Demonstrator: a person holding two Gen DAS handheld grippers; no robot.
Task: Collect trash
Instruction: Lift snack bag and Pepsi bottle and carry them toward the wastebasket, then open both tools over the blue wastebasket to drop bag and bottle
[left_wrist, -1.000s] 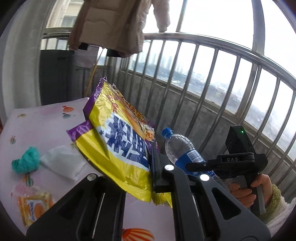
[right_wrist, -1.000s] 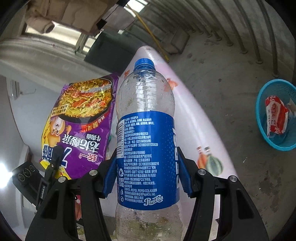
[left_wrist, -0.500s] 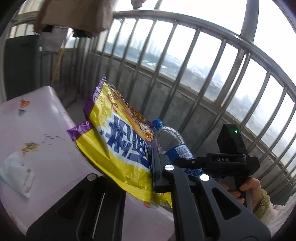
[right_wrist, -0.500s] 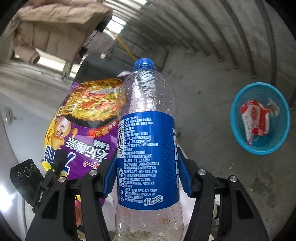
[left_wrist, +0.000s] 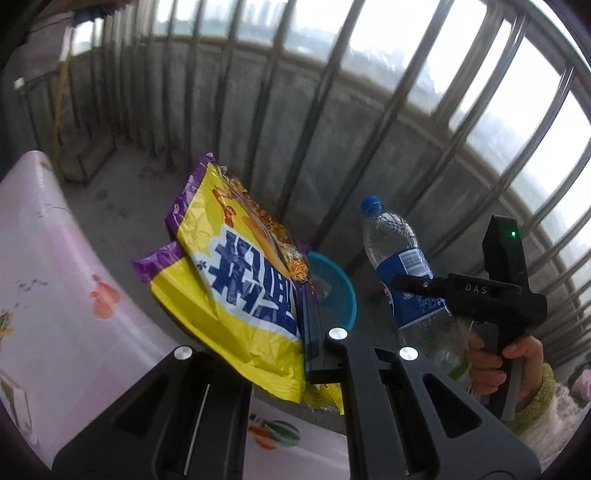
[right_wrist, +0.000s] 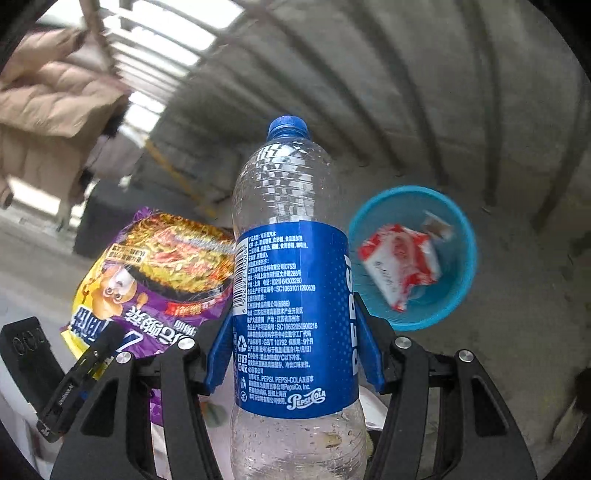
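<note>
While your right gripper (right_wrist: 291, 354) has its fingers clamped on the bottle (right_wrist: 291, 295) at its label, where the light, crushable plastic is stiffest, your left gripper (left_wrist: 314, 332) pinches the limp noodle packet (left_wrist: 236, 291) by its edge; the basket (right_wrist: 458, 236) sits at two o'clock.

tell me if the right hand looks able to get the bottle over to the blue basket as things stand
Probably yes. The right gripper holds the bottle, and bare floor lies between it and the blue basket. The basket is open-topped, with only a red wrapper inside.
</note>
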